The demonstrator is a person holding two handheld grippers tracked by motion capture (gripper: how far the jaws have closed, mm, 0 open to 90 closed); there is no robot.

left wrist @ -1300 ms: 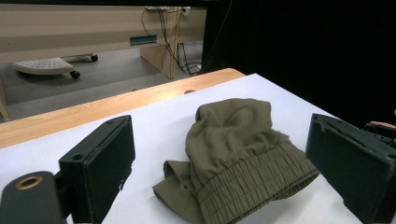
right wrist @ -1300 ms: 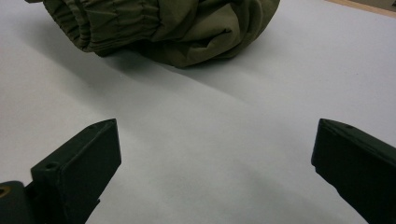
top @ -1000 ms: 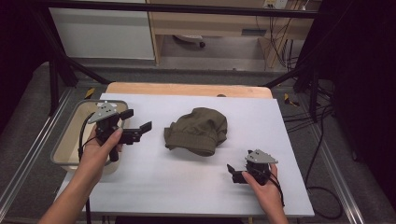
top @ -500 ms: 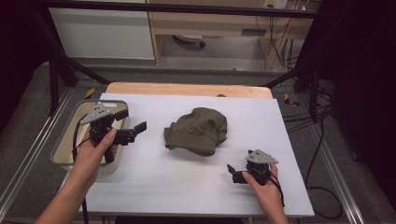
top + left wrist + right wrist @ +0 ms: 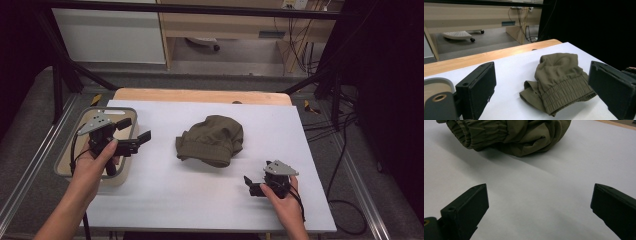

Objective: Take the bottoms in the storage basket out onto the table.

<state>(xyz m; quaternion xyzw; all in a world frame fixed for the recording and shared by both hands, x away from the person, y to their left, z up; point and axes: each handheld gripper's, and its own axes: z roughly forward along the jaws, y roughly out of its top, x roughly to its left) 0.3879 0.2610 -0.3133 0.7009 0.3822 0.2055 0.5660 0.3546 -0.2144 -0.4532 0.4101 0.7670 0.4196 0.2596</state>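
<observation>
I hold both grippers spread wide, empty; left gripper (image 5: 134,142) aims at crumpled garment (image 5: 212,140) ahead of its fingers; right gripper (image 5: 254,186) low, garment beyond fingertips; risk: shallow pinch catches one loose fold, cloth slips.

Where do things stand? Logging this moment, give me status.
Left claw open, over tray edge, aimed at crumpled olive-green fabric garment. Right claw open, low over white table. Garment untouched, nothing between it and either claw.

Off-task items: tray, table surround.
Grey-rimmed tray (image 5: 64,150) at white table's (image 5: 200,200) left edge; wooden strip (image 5: 200,95) along far edge; cables (image 5: 345,145) on floor right.
</observation>
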